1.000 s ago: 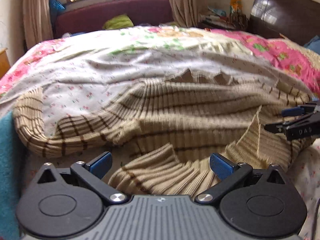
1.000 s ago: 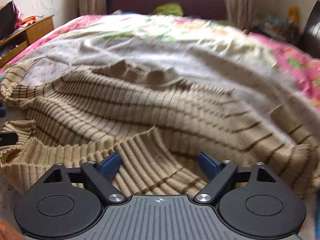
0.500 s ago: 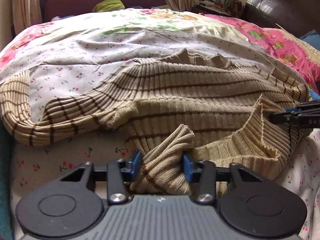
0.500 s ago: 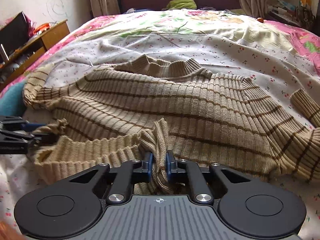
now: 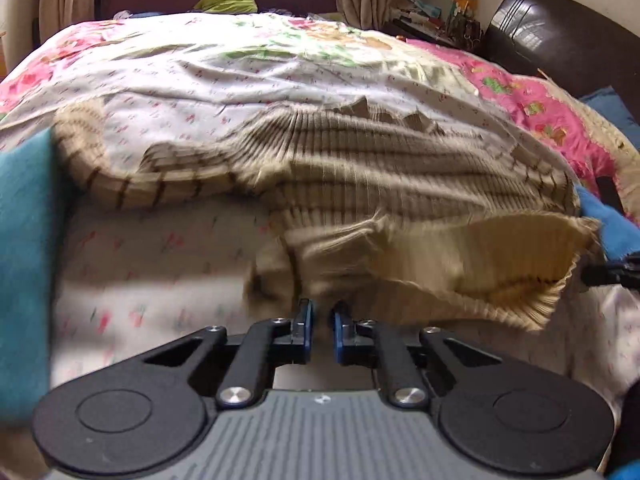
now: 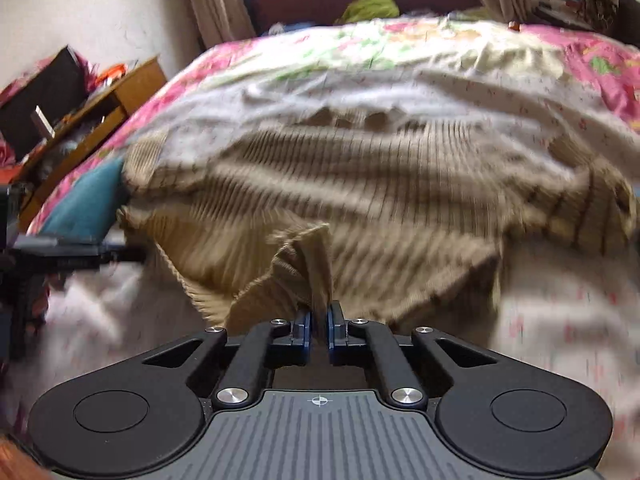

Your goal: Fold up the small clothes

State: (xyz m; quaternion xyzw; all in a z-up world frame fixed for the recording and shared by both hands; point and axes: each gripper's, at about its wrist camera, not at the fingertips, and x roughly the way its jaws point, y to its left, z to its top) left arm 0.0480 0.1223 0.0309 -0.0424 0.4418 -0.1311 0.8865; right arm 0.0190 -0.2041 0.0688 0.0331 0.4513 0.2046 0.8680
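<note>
- L wrist view: left gripper point(image 5: 321, 326) fingers nearly together, pinching bunched hem of the sweater point(image 5: 400, 176). Hem rises off the bed point(image 5: 160, 264) btw the two grippers; body, collar and far sleeve lie flat on the floral sheet.
- Right gripper's tip point(image 5: 612, 274) shows at the R edge, at the hem's far corner. Teal cushion point(image 5: 24, 264) at L edge, beside the sleeve.
- Handling, judged: ribbed knit is soft, light, stretchy; sags btw grips and drags on the sheet. Not fragile, not slippery.
- R wrist view: right gripper point(image 6: 318, 330) fingers clamped on a thin fold of hem, rib edge standing up btw them. Left gripper point(image 6: 120, 256) reaches in from L at the other hem corner.
- Best hold, IMO: the thick rib band at the hem corners, a full pinch w/ both layers; a shallow bite would likely slip as the knit stretches.
</note>
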